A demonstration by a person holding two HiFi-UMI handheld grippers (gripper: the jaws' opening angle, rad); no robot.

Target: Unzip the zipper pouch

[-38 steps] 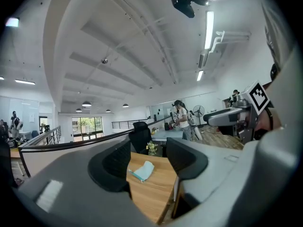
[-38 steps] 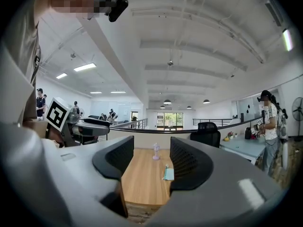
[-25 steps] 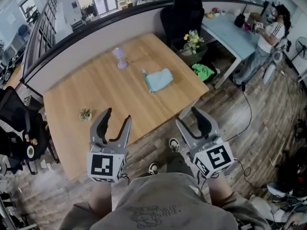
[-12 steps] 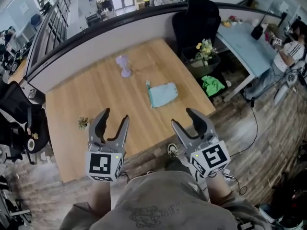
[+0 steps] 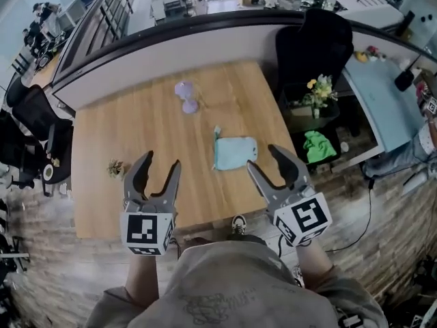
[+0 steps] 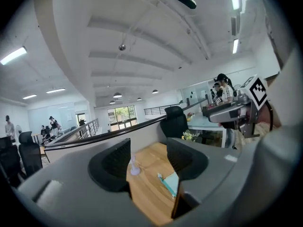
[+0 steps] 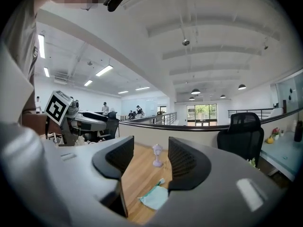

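A light blue zipper pouch [image 5: 233,152] lies flat near the right front part of the wooden table [image 5: 136,135]; its zipper edge faces left. It also shows between the jaws as the pouch [image 6: 171,184] and the pouch [image 7: 154,197]. My left gripper [image 5: 159,172] is held open above the table's front edge, well left of the pouch. My right gripper [image 5: 266,159] is open too, just right of and nearer than the pouch, above the table's corner. Neither holds anything.
A small lilac lamp-shaped ornament [image 5: 186,97] stands at the back of the table, a tiny potted plant [image 5: 115,168] at its left. A black office chair [image 5: 311,46] and a box with flowers [image 5: 313,101] stand to the right; a low partition wall [image 5: 171,46] runs behind.
The person has stepped closer to the table. Both grippers, still open, now sit over its front edge, the right one near the pouch.
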